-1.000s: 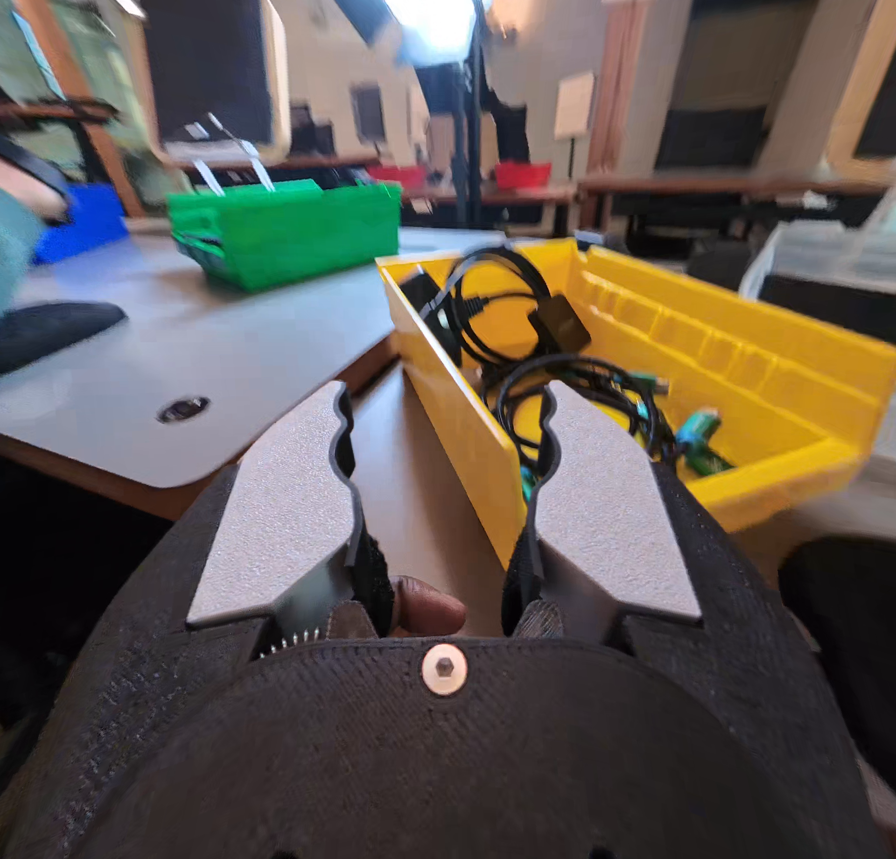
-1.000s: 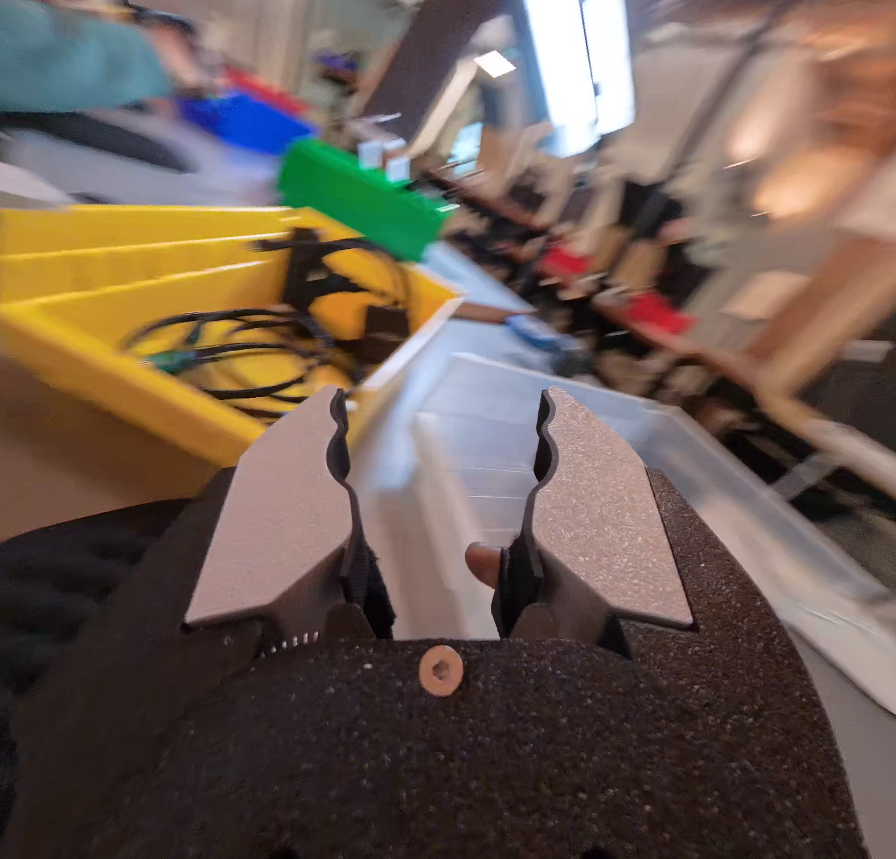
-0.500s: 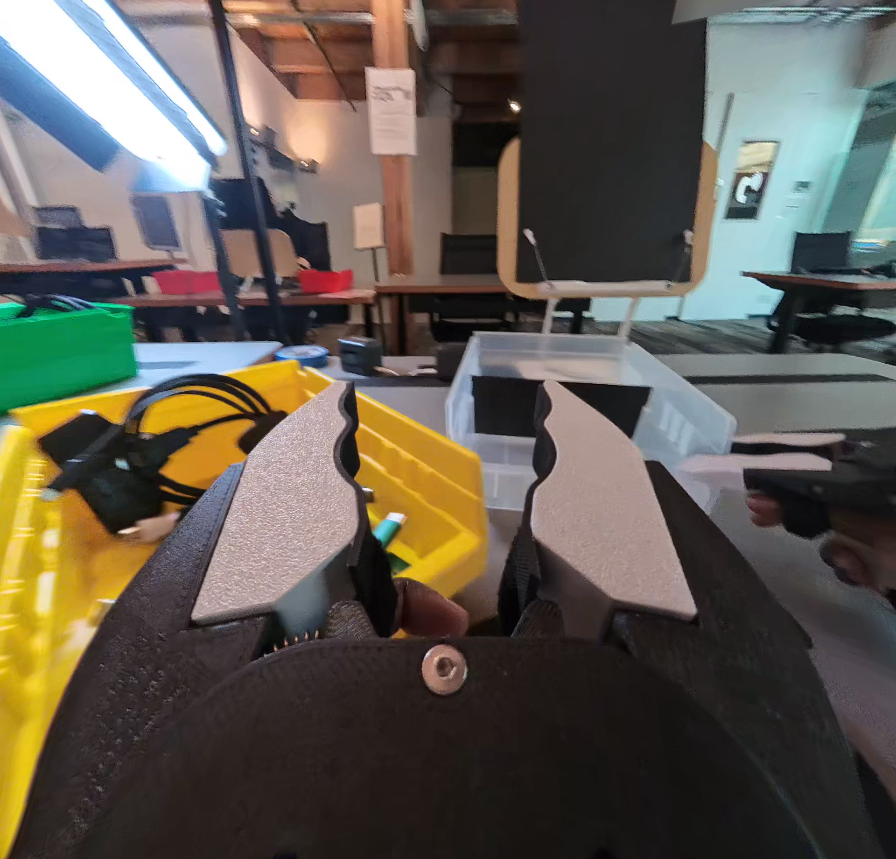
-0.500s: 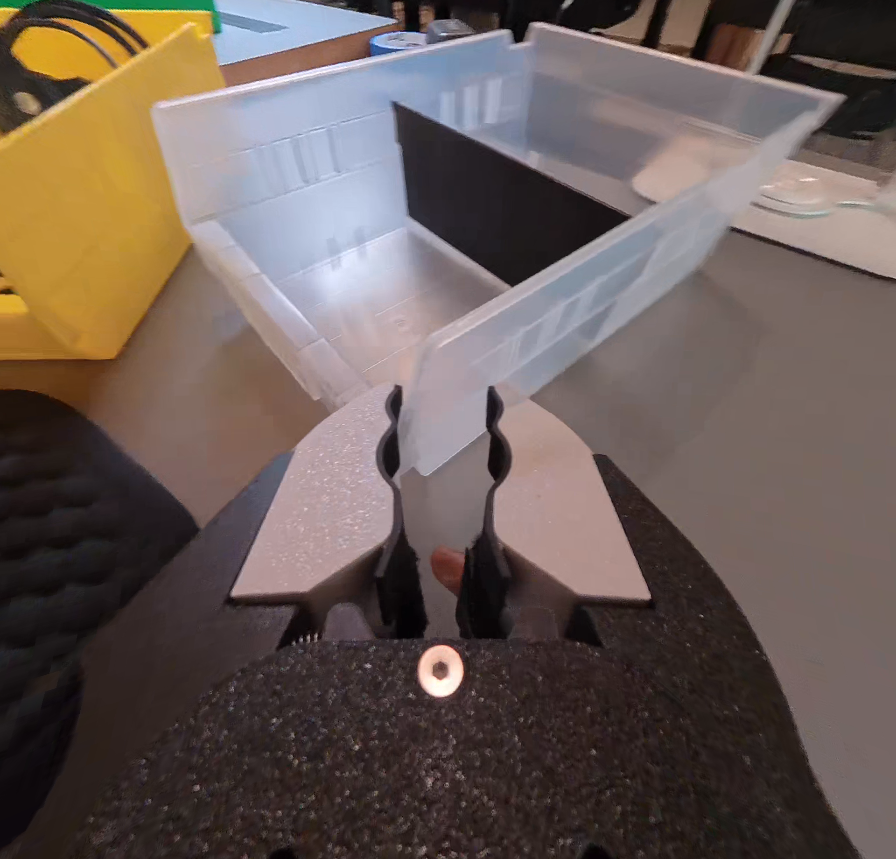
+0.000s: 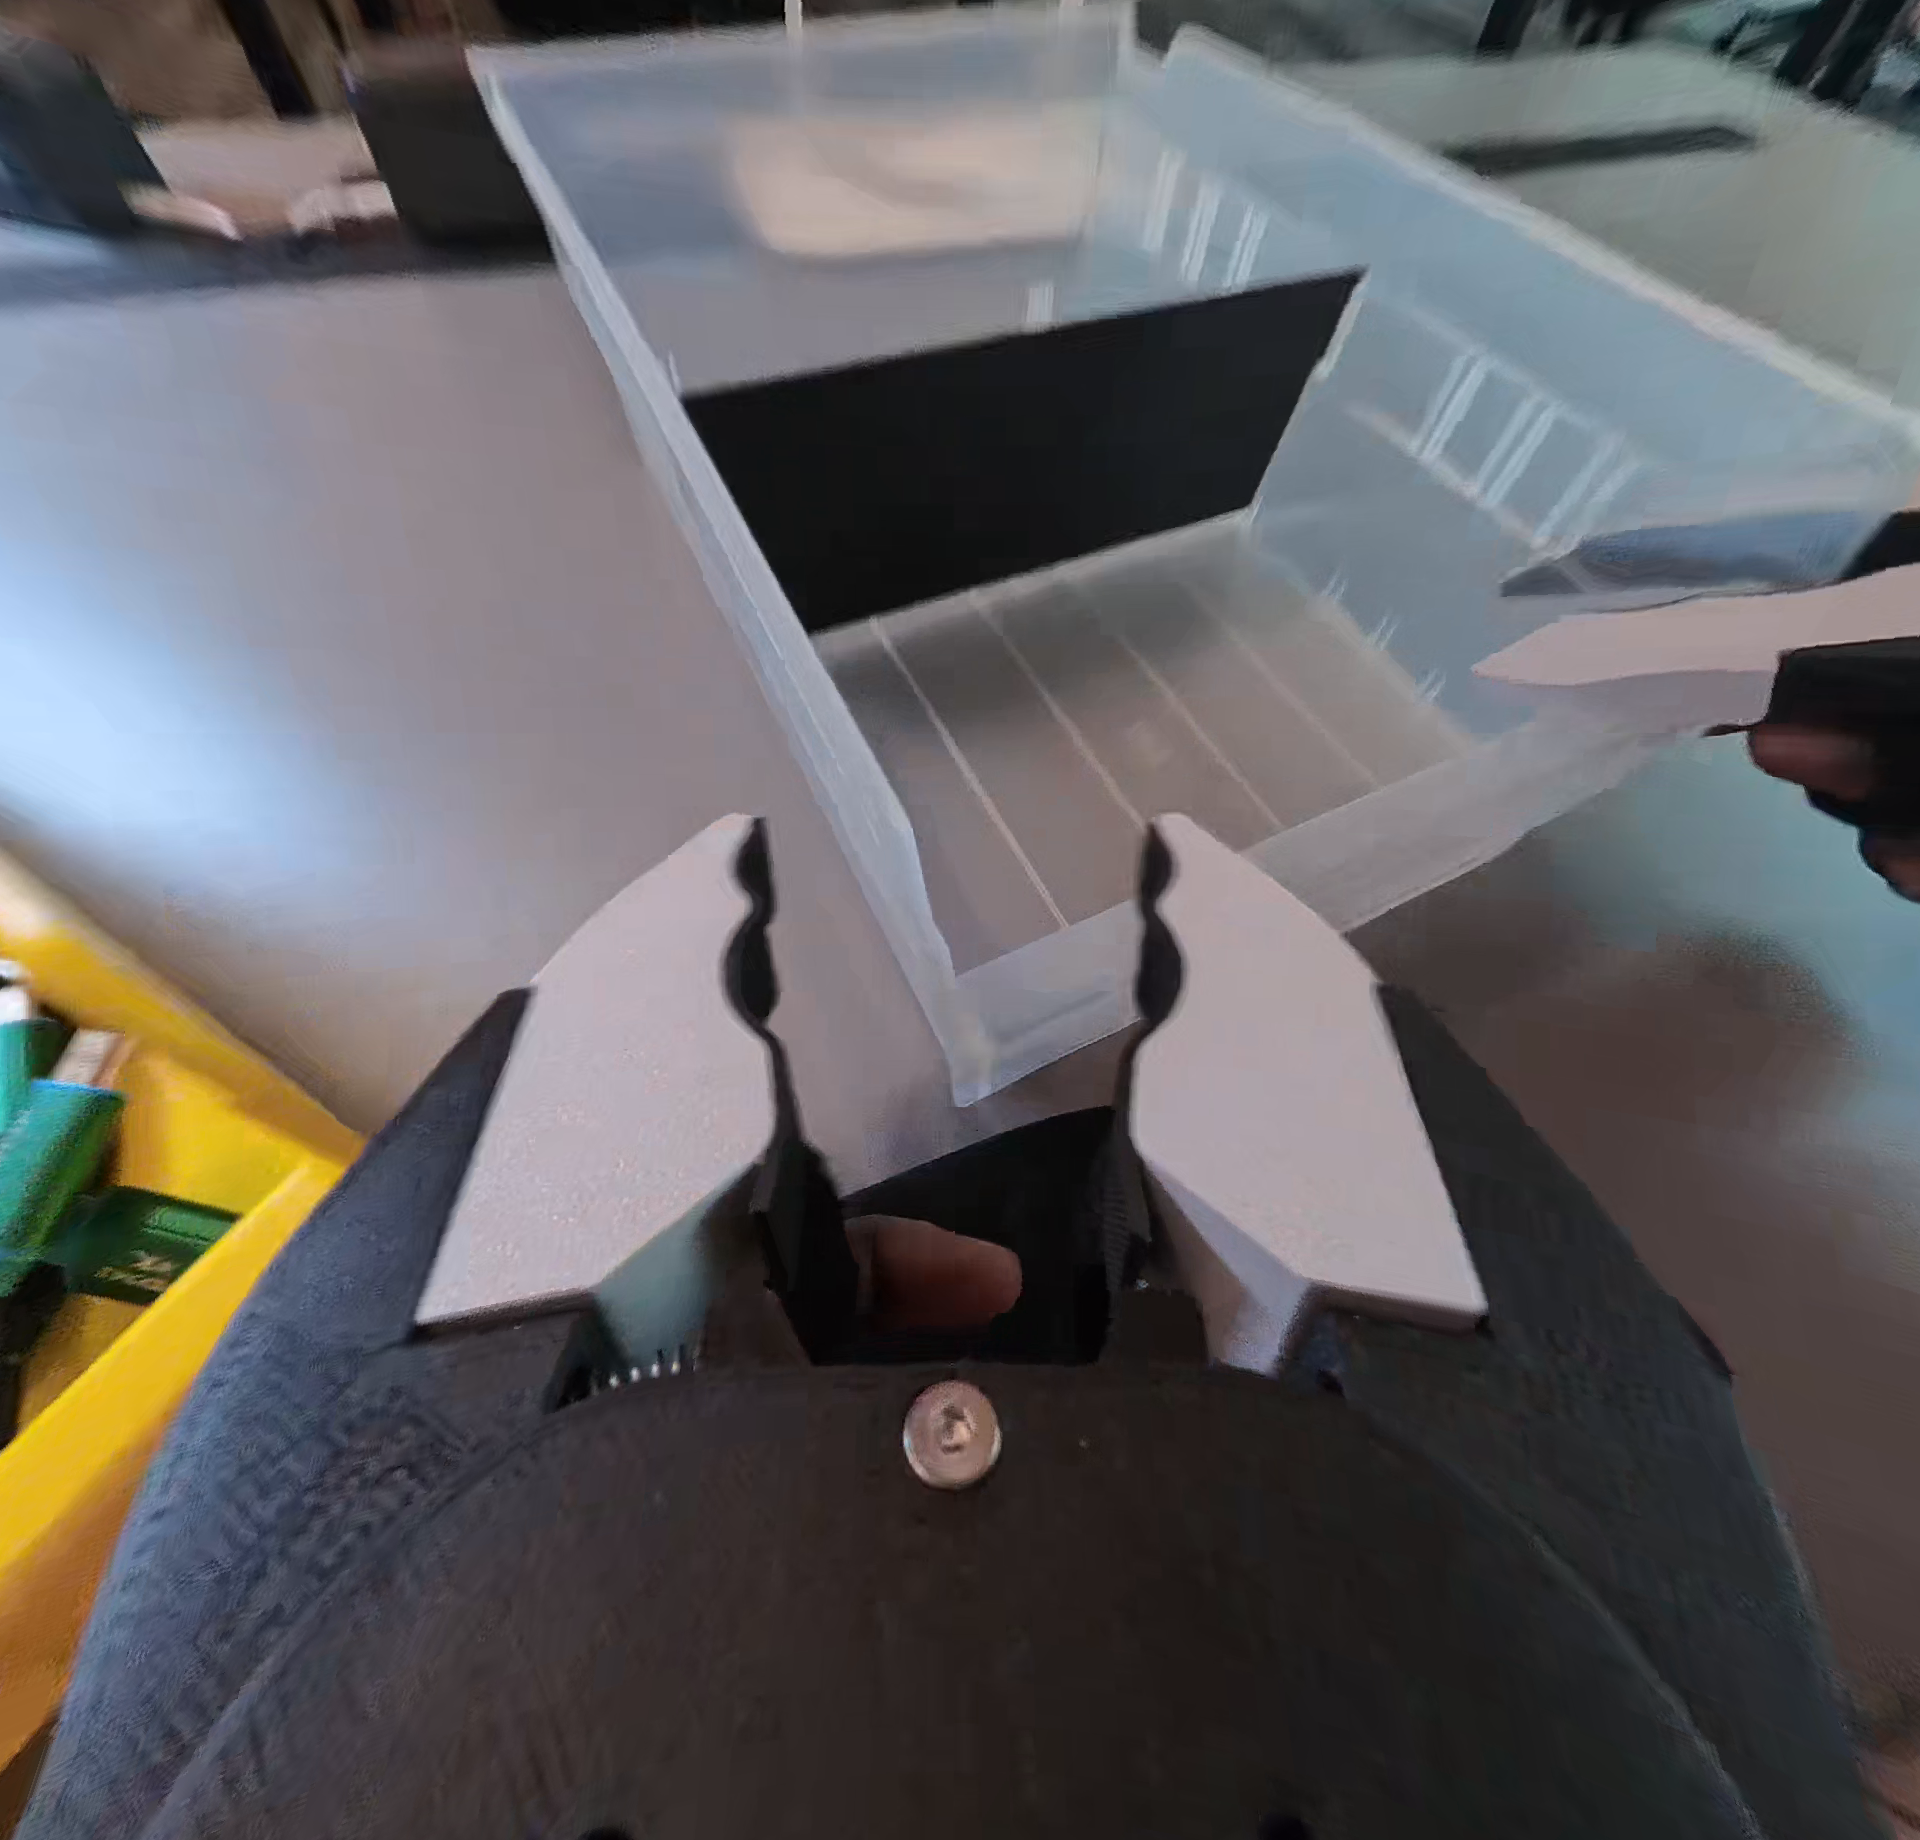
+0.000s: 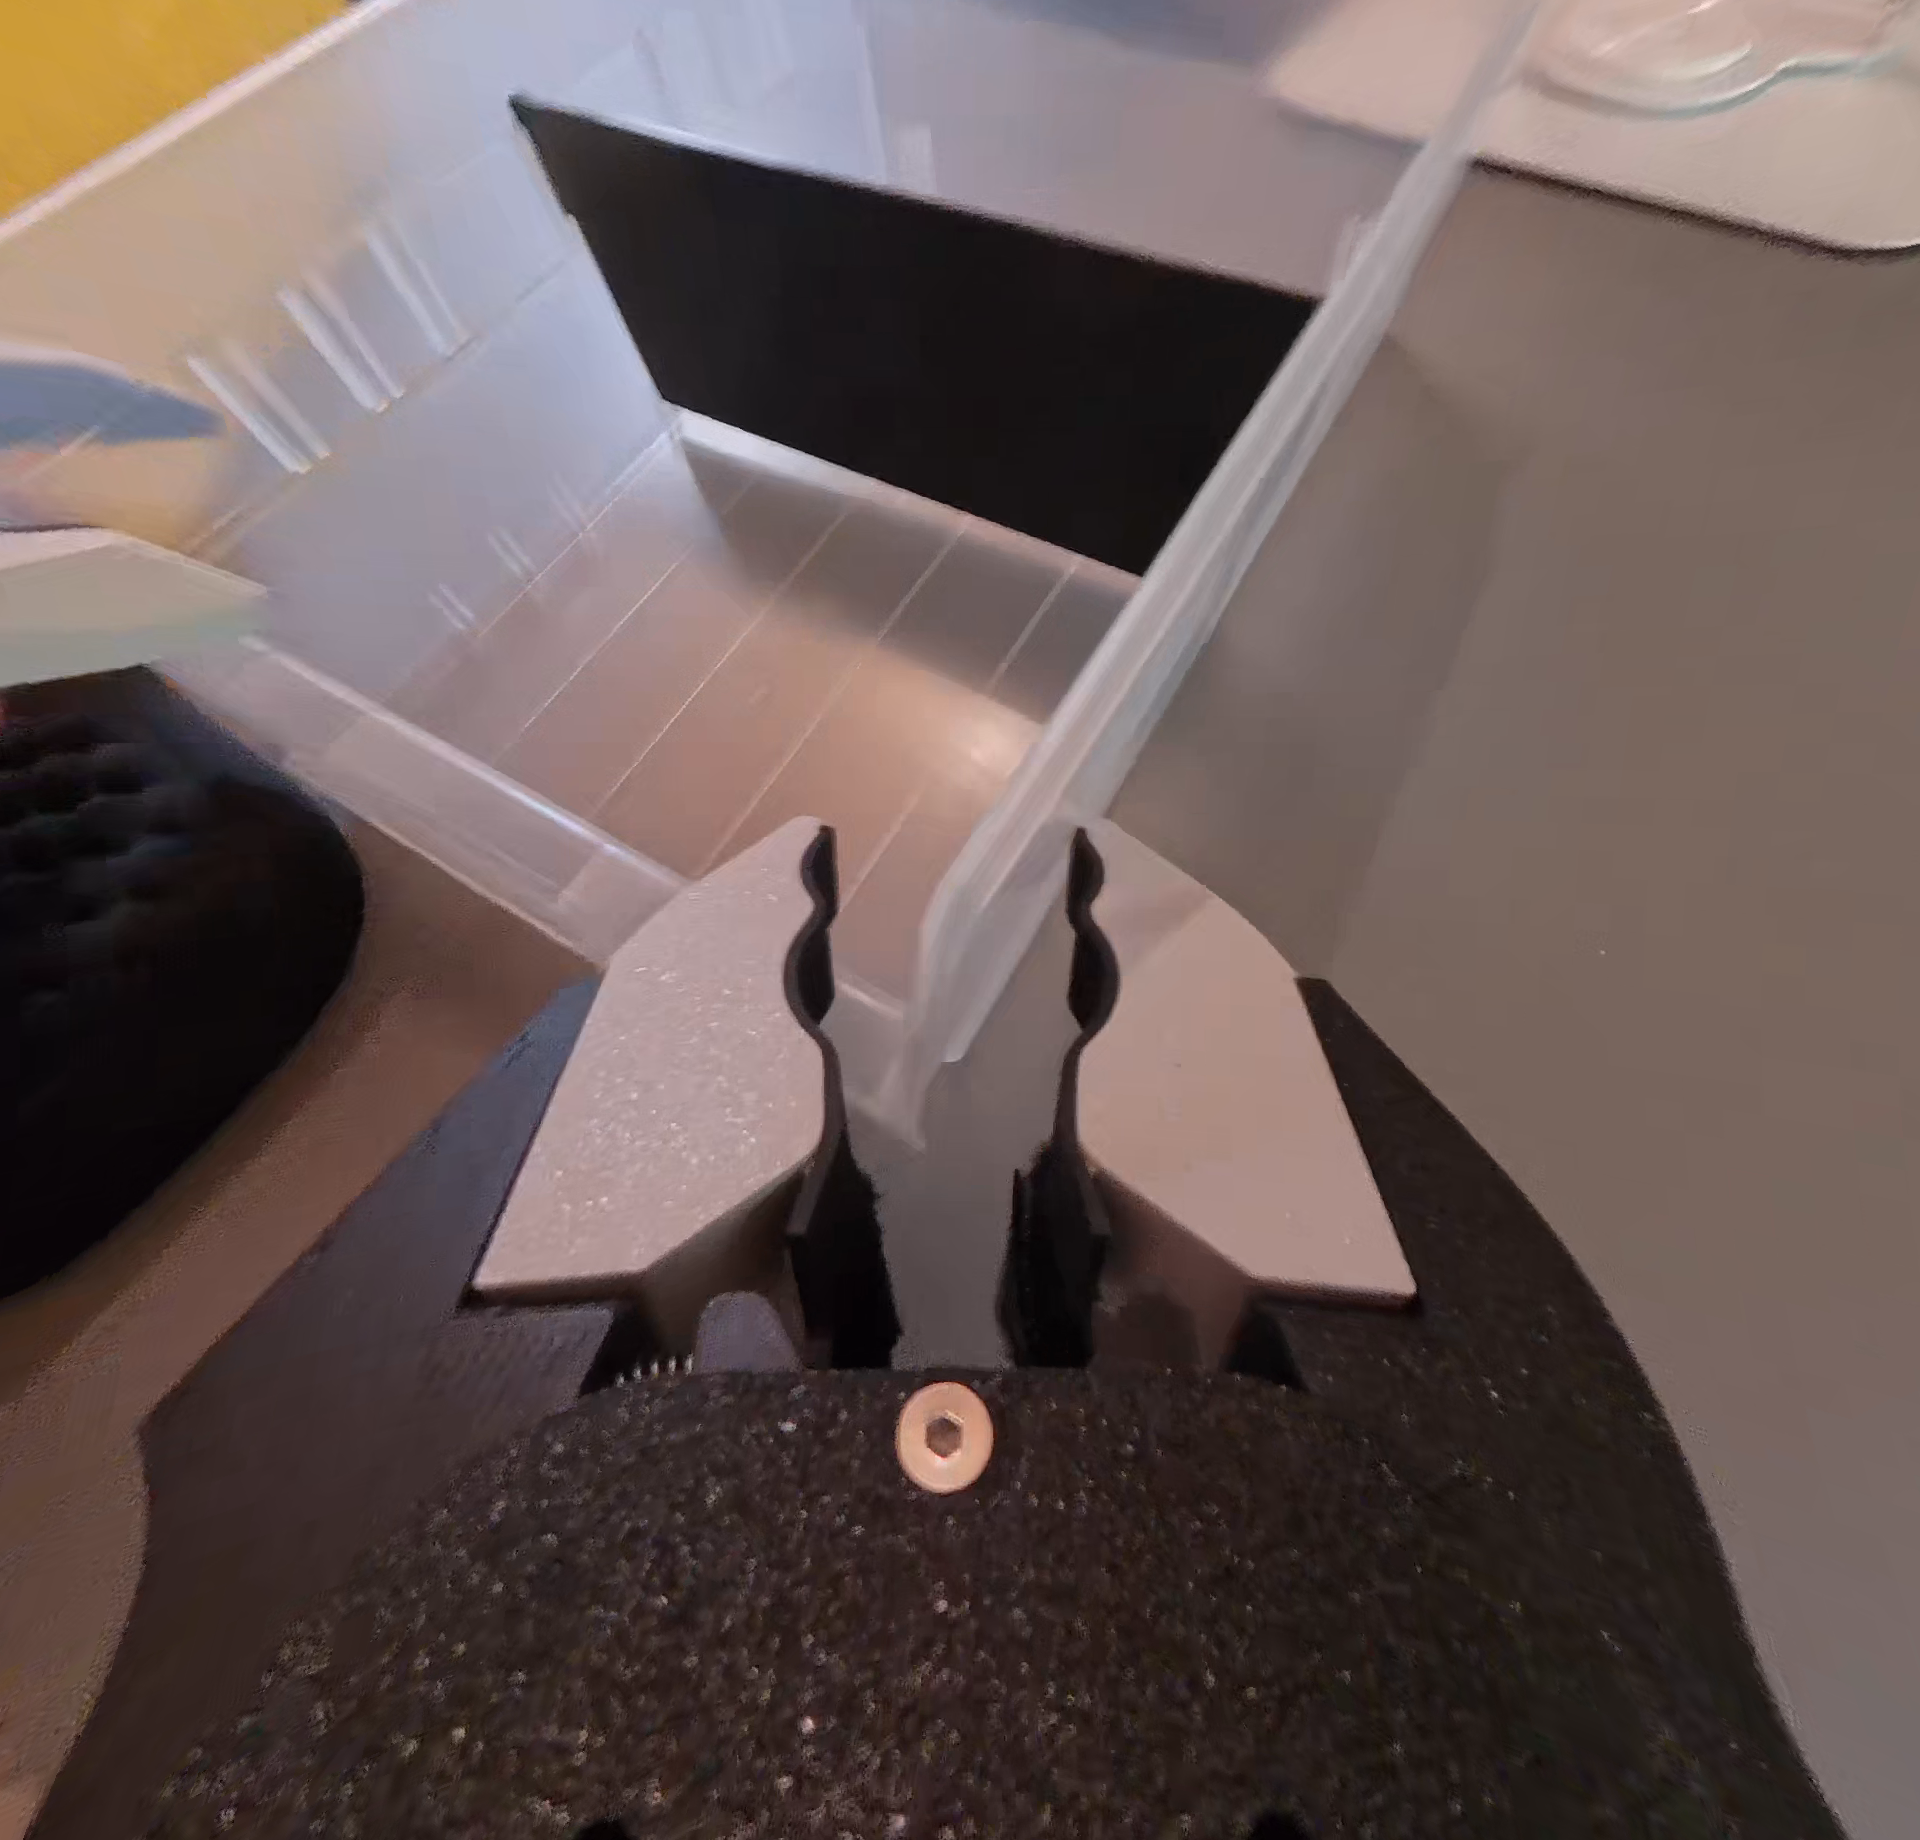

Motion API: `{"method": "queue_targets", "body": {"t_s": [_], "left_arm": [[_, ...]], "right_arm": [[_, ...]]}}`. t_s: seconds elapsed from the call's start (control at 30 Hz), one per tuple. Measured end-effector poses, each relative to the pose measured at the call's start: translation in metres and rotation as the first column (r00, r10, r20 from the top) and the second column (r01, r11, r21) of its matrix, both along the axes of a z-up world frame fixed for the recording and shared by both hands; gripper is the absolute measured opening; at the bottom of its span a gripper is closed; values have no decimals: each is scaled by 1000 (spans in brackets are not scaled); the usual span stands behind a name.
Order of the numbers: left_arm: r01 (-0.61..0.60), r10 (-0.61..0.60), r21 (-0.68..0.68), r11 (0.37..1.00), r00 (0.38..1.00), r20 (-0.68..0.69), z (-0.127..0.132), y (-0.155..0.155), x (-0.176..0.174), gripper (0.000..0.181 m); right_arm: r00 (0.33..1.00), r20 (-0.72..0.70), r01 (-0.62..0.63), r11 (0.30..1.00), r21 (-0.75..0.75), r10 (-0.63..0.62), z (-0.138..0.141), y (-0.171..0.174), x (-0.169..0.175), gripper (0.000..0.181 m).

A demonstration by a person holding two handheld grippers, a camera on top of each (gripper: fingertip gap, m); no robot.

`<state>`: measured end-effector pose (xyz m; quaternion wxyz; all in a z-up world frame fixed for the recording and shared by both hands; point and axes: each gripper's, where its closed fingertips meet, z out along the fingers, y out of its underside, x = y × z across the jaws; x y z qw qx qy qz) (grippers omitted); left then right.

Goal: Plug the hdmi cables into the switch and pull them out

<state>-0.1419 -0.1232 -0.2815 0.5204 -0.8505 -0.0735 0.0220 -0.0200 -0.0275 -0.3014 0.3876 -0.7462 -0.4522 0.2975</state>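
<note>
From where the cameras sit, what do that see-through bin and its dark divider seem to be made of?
The clear bin looks like frosted, semi-glossy moulded plastic: the table shows through its ribbed walls. The black divider looks like a matte, opaque sheet, probably plastic, though the look leaves it open.

My left wrist camera looks forward and down along my left gripper [image 5: 951, 917], close over the near left corner of the clear bin [image 5: 1049, 1001] on the grey bench [image 5: 312, 564]. My right wrist camera looks along my right gripper [image 6: 951, 933], equally close, at the bin's [image 6: 1039, 855] near right corner. Both views share the bin's interior and its black divider [image 5: 997, 440]; each catches the other gripper at its edge.
</note>
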Motion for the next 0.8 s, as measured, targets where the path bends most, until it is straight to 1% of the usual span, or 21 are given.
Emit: {"method": "queue_targets", "body": {"t_s": [0.03, 0.07, 0.1, 0.13, 0.2, 0.23, 0.33, 0.43, 0.53, 0.63, 0.73, 0.8], "left_arm": [[-34, 34, -17, 999, 999, -11, -2, 2, -6, 45], [-54, 54, -2, 999, 997, -55, 3, 4, -10, 18], [-33, 34, 14, 999, 994, -103, 9, 8, -7, 19], [-29, 32, 21, 999, 987, -157, 15, 11, -3, 17], [10, -2, 28, 1000, 962, -272, 26, 21, 13, 16], [36, -24, 34, 999, 952, -306, 30, 27, 23, 17], [134, -102, 81, 988, 943, -317, 43, 56, 62, 19], [243, -202, 80, 967, 918, -342, 50, 87, 106, 20], [338, -293, 72, 938, 888, -355, 49, 116, 152, 20], [404, -361, 46, 913, 857, -369, 43, 137, 195, 21], [460, -421, 3, 888, 816, -396, 31, 148, 230, 24], [485, -449, -16, 874, 796, -407, 23, 153, 247, 25]], "right_arm": [[1000, 23, 19, 1000, 23, -20, -1, 6, 1, 29], [997, 64, 24, 996, 83, -30, -2, 12, 5, 23], [995, 88, 29, 990, 139, -42, 2, 17, 9, 20], [994, 89, 41, 985, 165, -56, 7, 20, 13, 19], [991, 88, 81, 971, 227, -103, 18, 32, 29, 15], [988, 81, 106, 961, 256, -131, 23, 39, 40, 14], [973, 47, 198, 922, 331, -226, 42, 61, 83, 12], [944, 48, 285, 880, 381, -327, 57, 80, 136, 12], [908, 51, 362, 839, 406, -417, 62, 97, 190, 11], [885, 63, 402, 825, 398, -462, 56, 112, 236, 11], [876, 70, 414, 819, 398, -477, 47, 124, 273, 10], [871, 74, 420, 815, 399, -485, 39, 129, 291, 10]]}}
